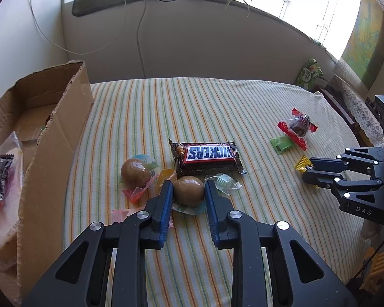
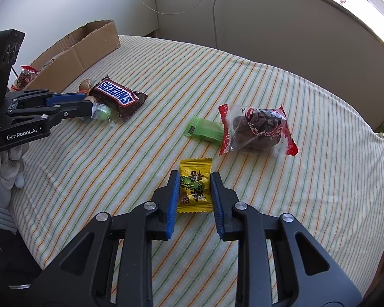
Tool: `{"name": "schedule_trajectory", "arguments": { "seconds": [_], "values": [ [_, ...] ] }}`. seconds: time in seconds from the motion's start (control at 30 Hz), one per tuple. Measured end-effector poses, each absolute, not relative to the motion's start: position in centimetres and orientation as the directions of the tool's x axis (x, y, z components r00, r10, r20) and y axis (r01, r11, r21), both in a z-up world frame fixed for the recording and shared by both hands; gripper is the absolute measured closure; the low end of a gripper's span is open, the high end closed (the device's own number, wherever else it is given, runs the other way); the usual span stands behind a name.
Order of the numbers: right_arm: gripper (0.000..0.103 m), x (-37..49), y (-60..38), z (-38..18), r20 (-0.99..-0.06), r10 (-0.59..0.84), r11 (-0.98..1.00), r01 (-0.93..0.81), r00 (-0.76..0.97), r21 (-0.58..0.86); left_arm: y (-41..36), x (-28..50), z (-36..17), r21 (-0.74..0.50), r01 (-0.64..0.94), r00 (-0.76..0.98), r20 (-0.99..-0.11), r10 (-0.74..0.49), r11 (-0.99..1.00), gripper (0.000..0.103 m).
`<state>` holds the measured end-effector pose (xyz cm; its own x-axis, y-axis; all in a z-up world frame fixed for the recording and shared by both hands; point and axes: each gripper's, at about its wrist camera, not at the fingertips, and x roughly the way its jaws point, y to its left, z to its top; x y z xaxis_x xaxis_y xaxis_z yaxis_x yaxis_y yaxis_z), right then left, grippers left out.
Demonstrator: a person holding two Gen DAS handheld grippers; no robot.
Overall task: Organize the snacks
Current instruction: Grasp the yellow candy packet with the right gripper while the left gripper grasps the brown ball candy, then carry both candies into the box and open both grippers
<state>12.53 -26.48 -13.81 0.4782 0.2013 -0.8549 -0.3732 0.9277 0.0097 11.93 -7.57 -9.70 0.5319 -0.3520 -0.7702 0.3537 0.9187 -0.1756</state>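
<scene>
My left gripper (image 1: 188, 188) has its blue pads against both sides of a brown egg-shaped snack (image 1: 189, 190) lying on the striped cloth. A second brown egg snack (image 1: 135, 173) lies just left of it, a Snickers bar (image 1: 206, 156) just behind, and a clear-wrapped green candy (image 1: 224, 180) to the right. My right gripper (image 2: 195, 188) straddles a yellow candy packet (image 2: 195, 186) flat on the cloth, pads at its edges. A green packet (image 2: 204, 130) and a red-edged bag with a dark cake (image 2: 258, 129) lie beyond it.
An open cardboard box (image 1: 53, 138) stands at the left table edge with wrapped snacks inside (image 1: 1, 176). A green bag (image 1: 310, 73) sits at the far right edge. The table (image 2: 268, 71) is covered in striped cloth, with a wall and windowsill behind.
</scene>
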Motion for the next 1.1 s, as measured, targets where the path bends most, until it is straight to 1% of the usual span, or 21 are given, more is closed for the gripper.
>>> {"name": "schedule_trajectory", "arguments": {
  "seconds": [0.33, 0.63, 1.1],
  "values": [
    [0.078, 11.9, -26.5, -10.9, -0.824, 0.212, 0.928, -0.372, 0.525, 0.003, -6.3, 10.1, -7.1, -0.186, 0.357, 0.58, -0.724, -0.374, 0.915, 0.079],
    [0.078, 12.1, -24.4, -8.1, -0.793, 0.241, 0.916, -0.4, 0.56, -0.005, -4.3, 8.9, -4.8, -0.175, 0.343, 0.633, -0.682, -0.365, 0.923, 0.079],
    [0.078, 14.6, -17.4, -5.4, -0.758, 0.31, 0.872, -0.489, 0.574, -0.013, 1.4, 8.2, -3.8, -0.167, 0.235, 0.697, -0.658, -0.286, 0.958, 0.079]
  ]
}}
